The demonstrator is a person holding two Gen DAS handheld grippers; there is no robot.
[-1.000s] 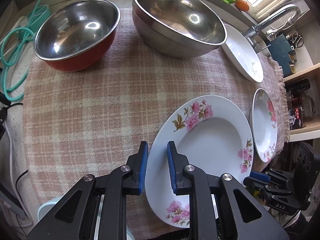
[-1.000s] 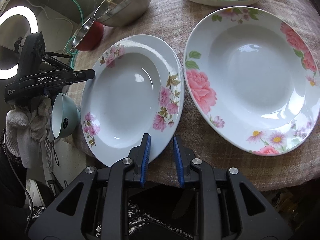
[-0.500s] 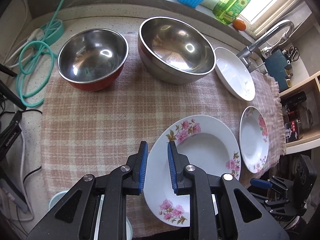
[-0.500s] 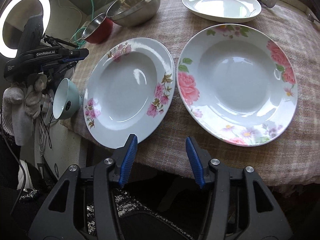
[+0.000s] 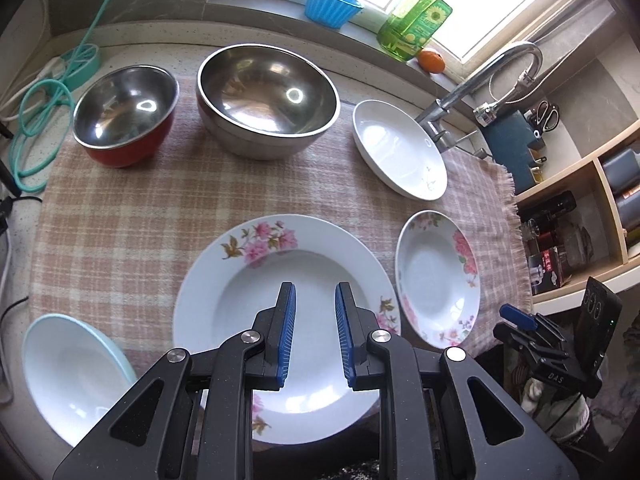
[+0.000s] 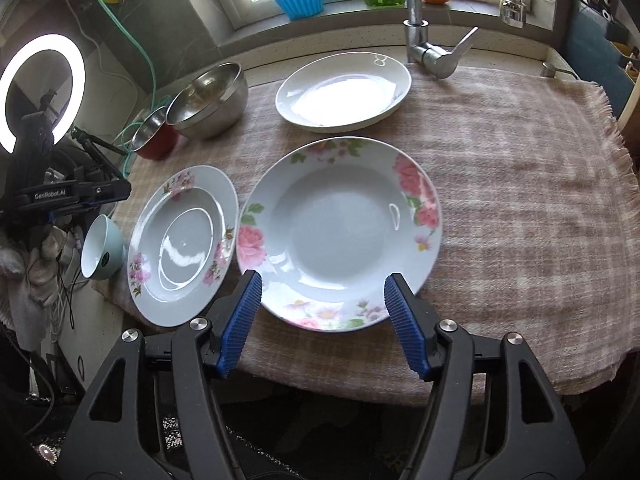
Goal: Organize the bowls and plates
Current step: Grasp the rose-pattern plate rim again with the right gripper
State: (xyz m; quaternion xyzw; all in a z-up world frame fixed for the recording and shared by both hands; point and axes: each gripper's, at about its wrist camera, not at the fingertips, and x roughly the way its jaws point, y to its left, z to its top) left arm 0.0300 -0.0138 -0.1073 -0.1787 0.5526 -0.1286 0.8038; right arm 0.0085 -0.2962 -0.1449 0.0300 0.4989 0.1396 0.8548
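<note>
On the checked cloth (image 5: 132,216) lie a pink-flowered plate (image 5: 240,280) (image 6: 180,240), a rose-patterned plate (image 5: 436,276) (image 6: 336,228) and a plain white plate (image 5: 396,148) (image 6: 344,92). At the back stand a red-sided steel bowl (image 5: 124,116) (image 6: 152,140) and a large steel bowl (image 5: 264,96) (image 6: 208,100). A pale blue bowl (image 5: 72,368) (image 6: 100,248) sits at the near left edge. My left gripper (image 5: 315,312) is open and empty above the pink-flowered plate. My right gripper (image 6: 322,300) is wide open, empty, at the near rim of the rose-patterned plate.
A tap (image 5: 480,80) (image 6: 416,12) stands behind the white plate. On the windowsill are a blue cup (image 5: 332,4), a green soap bottle (image 5: 416,20) and an orange (image 5: 431,60). A green cable (image 5: 36,116) lies left. Shelves (image 5: 580,216) stand right; a ring light (image 6: 40,88) is far left.
Both grippers have pulled back and lifted, showing more of the counter. My right gripper opened wide and shifted right toward the rose-patterned plate. My left gripper opened a little and moved over the pink-flowered plate.
</note>
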